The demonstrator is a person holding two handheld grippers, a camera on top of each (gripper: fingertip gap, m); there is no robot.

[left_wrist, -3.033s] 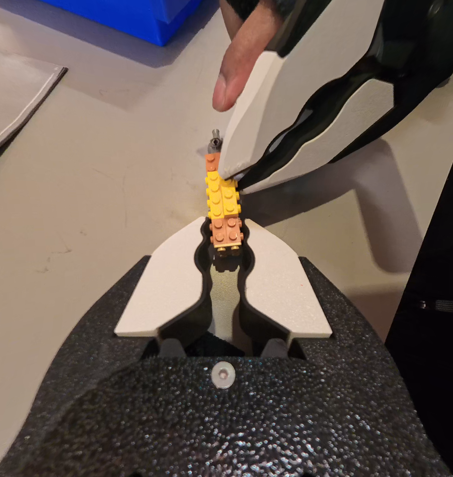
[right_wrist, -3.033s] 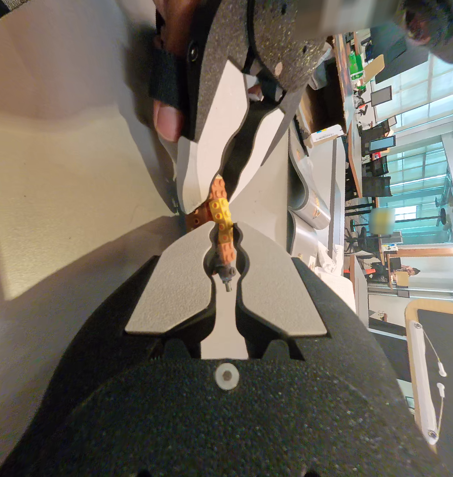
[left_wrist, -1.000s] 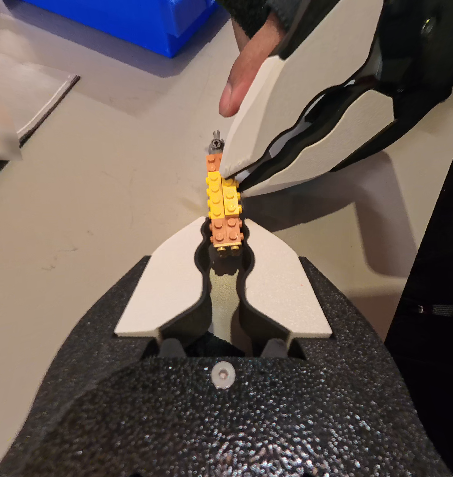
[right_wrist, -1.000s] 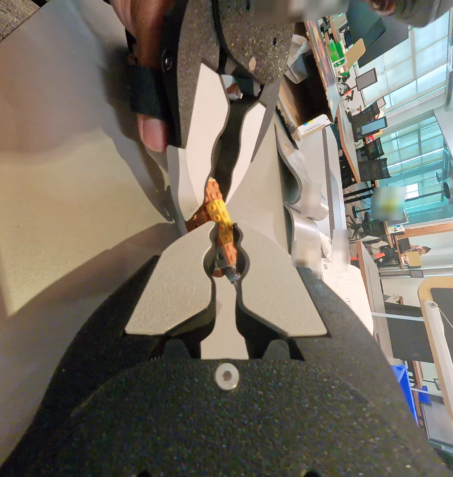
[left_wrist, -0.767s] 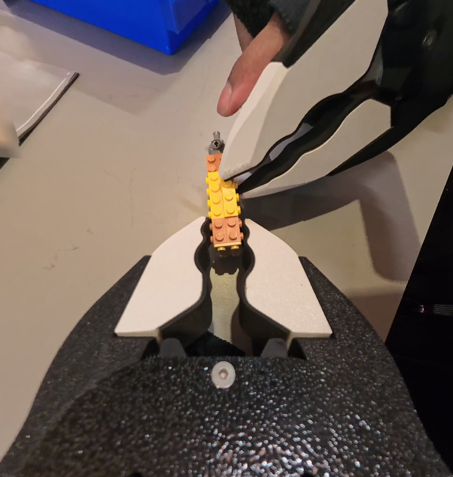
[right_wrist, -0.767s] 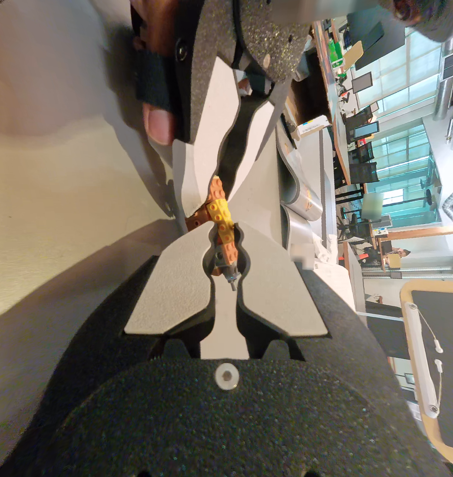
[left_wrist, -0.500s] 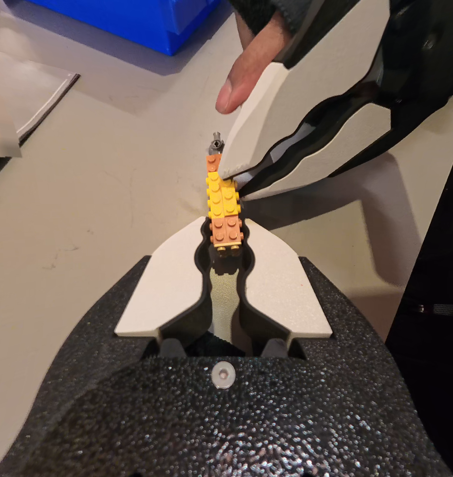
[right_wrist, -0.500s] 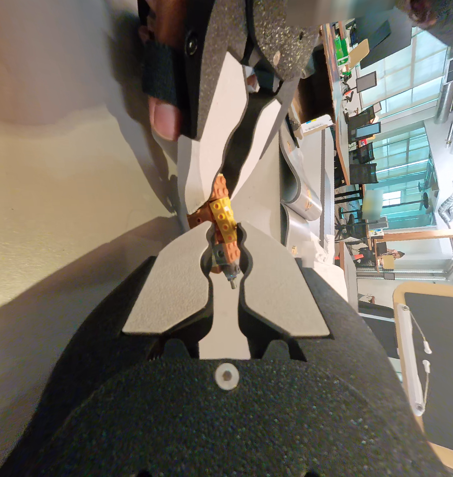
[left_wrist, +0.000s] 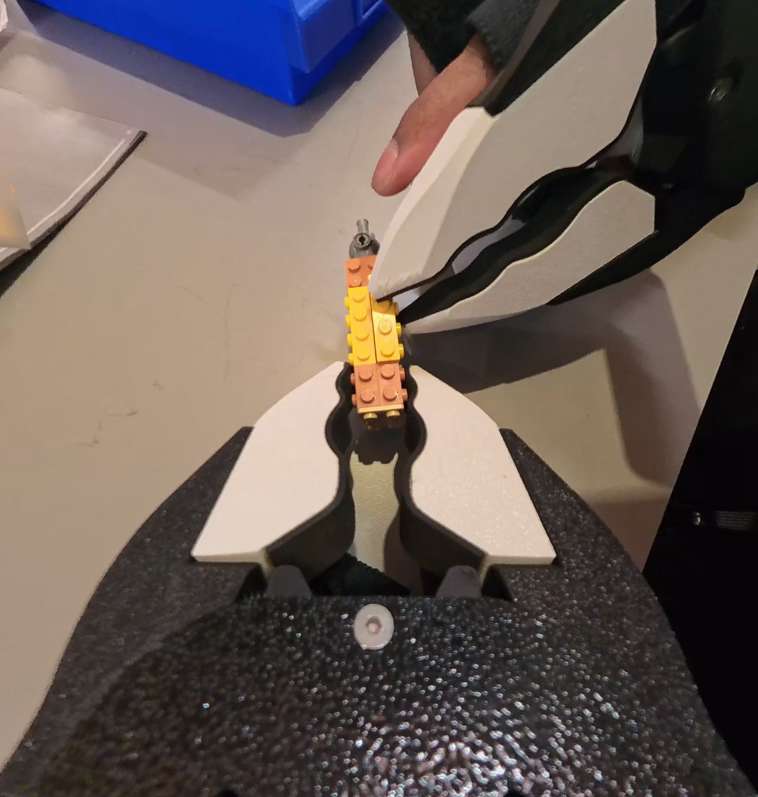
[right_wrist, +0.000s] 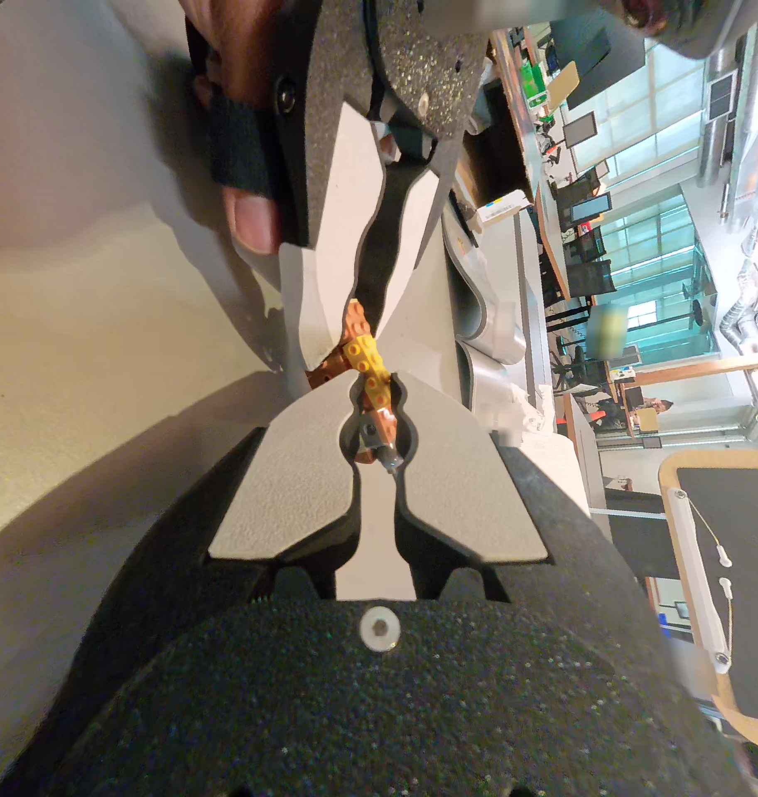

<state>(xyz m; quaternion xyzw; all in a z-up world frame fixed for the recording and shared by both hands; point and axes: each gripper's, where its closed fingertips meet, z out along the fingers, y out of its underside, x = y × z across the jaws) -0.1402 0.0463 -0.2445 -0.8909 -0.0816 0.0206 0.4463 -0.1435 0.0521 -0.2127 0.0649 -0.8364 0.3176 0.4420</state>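
Jaws of the left gripper clamp the near, brown end of a small brick assembly, whose long axis runs straight ahead from them over the table. Farther along, the right gripper comes in from the right, crosswise to that axis, its narrow-set jaws pinching the yellow middle section. Beyond sticks a grey pin, then a blue bin. Both grippers grip the same piece.

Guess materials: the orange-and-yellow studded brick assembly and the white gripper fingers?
Orange-and-yellow studded brick assembly: looks like hard moulded plastic, smooth, slightly glossy, with crisp studs. White gripper fingers: probably printed or moulded plastic, matte and finely grained; their black inner lining may be rubber, not certain.
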